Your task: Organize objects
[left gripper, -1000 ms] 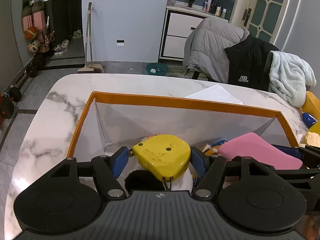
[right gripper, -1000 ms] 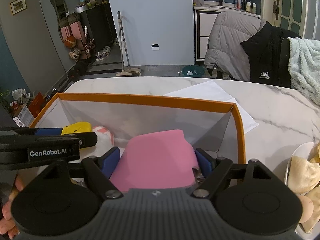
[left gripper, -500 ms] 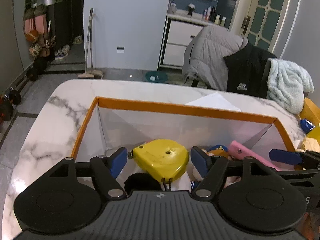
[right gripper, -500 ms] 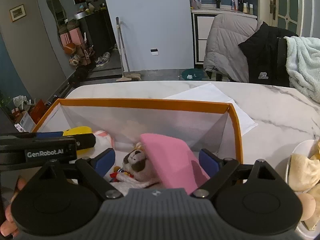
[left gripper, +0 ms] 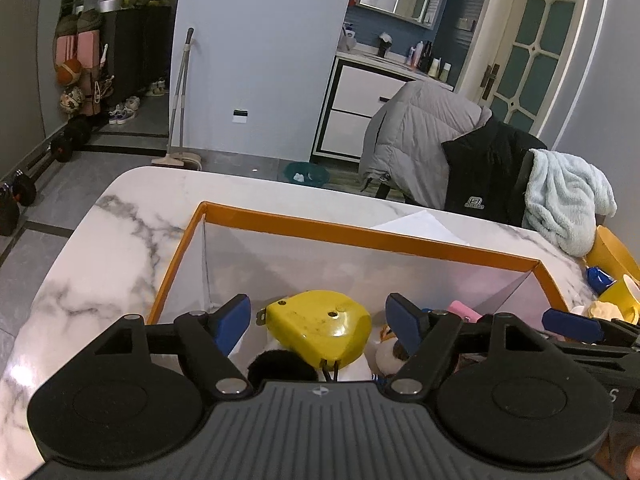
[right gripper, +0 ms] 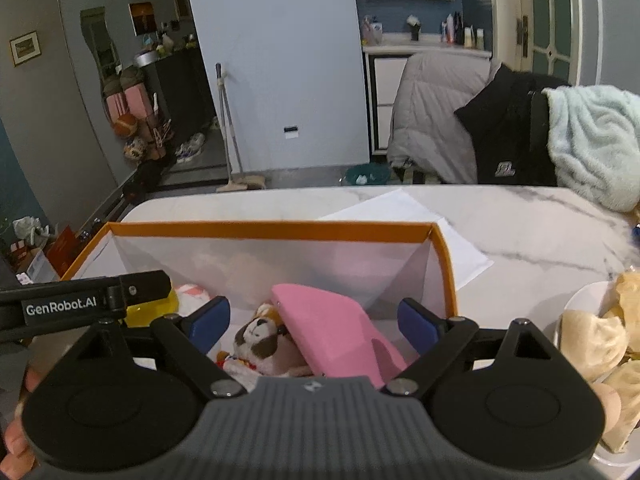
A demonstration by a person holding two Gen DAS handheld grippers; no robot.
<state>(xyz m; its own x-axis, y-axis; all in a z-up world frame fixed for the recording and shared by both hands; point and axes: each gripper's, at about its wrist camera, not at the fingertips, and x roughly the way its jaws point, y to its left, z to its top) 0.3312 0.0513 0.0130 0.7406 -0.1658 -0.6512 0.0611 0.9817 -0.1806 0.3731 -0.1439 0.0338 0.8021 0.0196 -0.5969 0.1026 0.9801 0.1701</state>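
Observation:
An orange-rimmed white box (left gripper: 360,236) (right gripper: 272,229) stands on the marble table. My left gripper (left gripper: 319,322) hovers over its near left part, jaws opening. The yellow tape measure (left gripper: 320,326) lies between the blue pads (left gripper: 234,322) with gaps on both sides, resting on things in the box. My right gripper (right gripper: 313,322) is over the box's right part, jaws also opening. The pink flat case (right gripper: 332,328) lies tilted below it, free of the pads (right gripper: 416,326), leaning by a plush dog (right gripper: 258,332). The left gripper's arm (right gripper: 80,304) shows at the left of the right wrist view.
A white sheet of paper (right gripper: 400,208) lies behind the box. A plate (right gripper: 568,308) of pale buns sits at the right. Yellow cups (left gripper: 620,296) stand at the table's right end. A chair with jackets and a towel (left gripper: 568,196) is beyond the table.
Both grippers have opened. The yellow tape measure is let go and rests in the box. The pink case has dropped from the right pads and now lies tilted beside the plush dog.

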